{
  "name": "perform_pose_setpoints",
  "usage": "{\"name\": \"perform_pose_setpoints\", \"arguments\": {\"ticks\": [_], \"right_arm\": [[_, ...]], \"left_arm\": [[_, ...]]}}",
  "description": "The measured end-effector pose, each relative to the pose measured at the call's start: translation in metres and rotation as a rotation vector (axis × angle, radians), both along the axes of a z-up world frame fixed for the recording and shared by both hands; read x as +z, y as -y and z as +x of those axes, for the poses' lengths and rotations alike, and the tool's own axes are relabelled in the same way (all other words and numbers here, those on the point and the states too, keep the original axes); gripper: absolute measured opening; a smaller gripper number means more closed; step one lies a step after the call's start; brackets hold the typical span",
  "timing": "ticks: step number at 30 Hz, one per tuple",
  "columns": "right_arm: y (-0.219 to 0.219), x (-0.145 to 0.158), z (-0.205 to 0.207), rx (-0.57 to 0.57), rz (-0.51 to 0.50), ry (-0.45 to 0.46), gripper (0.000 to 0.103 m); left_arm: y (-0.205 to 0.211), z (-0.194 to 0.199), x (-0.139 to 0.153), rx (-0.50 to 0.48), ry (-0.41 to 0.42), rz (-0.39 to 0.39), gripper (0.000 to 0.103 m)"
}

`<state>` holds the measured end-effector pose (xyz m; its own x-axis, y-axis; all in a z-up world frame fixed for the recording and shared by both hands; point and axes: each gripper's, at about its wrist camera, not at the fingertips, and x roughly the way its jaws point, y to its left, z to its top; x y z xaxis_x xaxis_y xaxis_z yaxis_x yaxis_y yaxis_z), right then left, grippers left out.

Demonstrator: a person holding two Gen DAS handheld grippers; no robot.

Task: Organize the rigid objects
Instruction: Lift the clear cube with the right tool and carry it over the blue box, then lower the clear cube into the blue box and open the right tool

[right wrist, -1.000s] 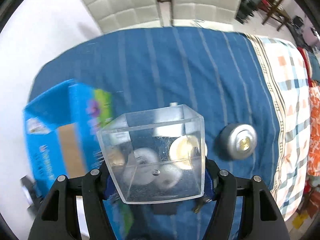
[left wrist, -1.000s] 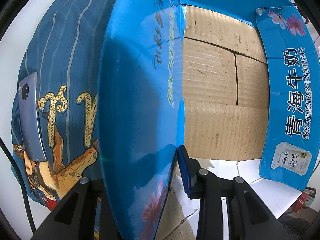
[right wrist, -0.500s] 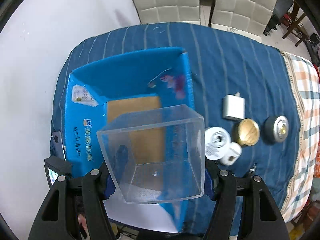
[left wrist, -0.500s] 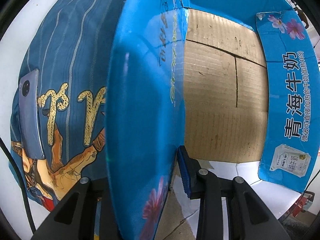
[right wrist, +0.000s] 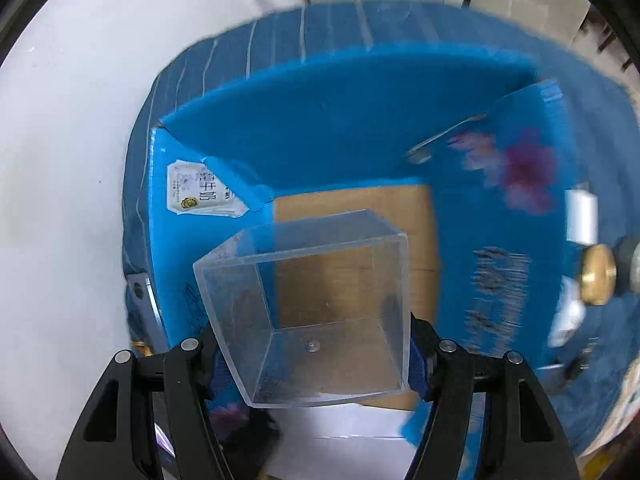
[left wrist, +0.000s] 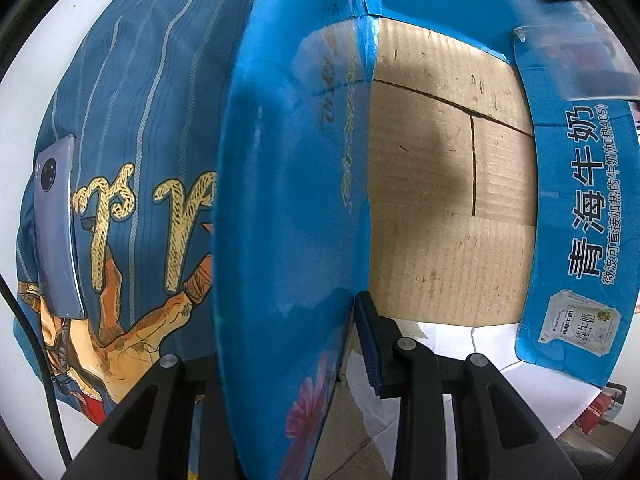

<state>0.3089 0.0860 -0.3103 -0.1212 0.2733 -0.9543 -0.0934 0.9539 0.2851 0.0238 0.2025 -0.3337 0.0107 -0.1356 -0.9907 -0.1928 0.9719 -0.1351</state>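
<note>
My left gripper (left wrist: pixel 288 340) is shut on the upright blue side flap (left wrist: pixel 288 160) of an open blue milk carton box, whose brown cardboard floor (left wrist: pixel 440 200) is bare. My right gripper (right wrist: pixel 316 356) is shut on a clear plastic box (right wrist: pixel 320 280), empty and held by two opposite walls. The clear box hangs above the carton's cardboard floor (right wrist: pixel 352 208), between the blue flaps (right wrist: pixel 340 120). Its blurred edge (left wrist: pixel 584 60) shows at the top right of the left wrist view.
A grey phone (left wrist: pixel 56 224) lies on the striped blue cloth left of the carton. Right of the carton lie a white charger (right wrist: pixel 582 216), a gold round lid (right wrist: pixel 598 280) and a white round piece (right wrist: pixel 568 316). Padded chairs stand beyond the table.
My right gripper has carried the clear box leftward from over the small round items to above the carton's opening. A shadow now falls on the carton floor. The left gripper has kept still.
</note>
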Motion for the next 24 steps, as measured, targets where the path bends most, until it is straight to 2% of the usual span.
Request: {"name": "perform_pose_setpoints", "arguments": {"ticks": [4,8,16,22,23,24], "right_arm": [[-0.018,-0.030,0.012,-0.007,-0.010,-0.043,0.070],[-0.035,-0.049,0.016,0.011,-0.050,-0.035,0.070],[-0.059,-0.073,0.011,0.032,-0.110,-0.004,0.070],[-0.070,-0.088,0.011,0.024,-0.134,-0.041,0.071],[-0.071,-0.088,0.011,0.028,-0.142,-0.034,0.072],[-0.071,-0.088,0.011,0.029,-0.137,-0.032,0.077]], "left_arm": [[-0.002,0.000,-0.001,-0.003,-0.001,0.000,0.030],[-0.002,0.000,-0.002,-0.005,0.000,0.000,0.030],[-0.001,0.001,-0.003,-0.010,0.001,-0.002,0.030],[0.001,0.002,-0.003,-0.014,-0.001,-0.002,0.030],[0.002,0.002,-0.003,-0.015,0.000,-0.002,0.030],[0.002,0.002,-0.003,-0.015,0.000,-0.002,0.030]]}}
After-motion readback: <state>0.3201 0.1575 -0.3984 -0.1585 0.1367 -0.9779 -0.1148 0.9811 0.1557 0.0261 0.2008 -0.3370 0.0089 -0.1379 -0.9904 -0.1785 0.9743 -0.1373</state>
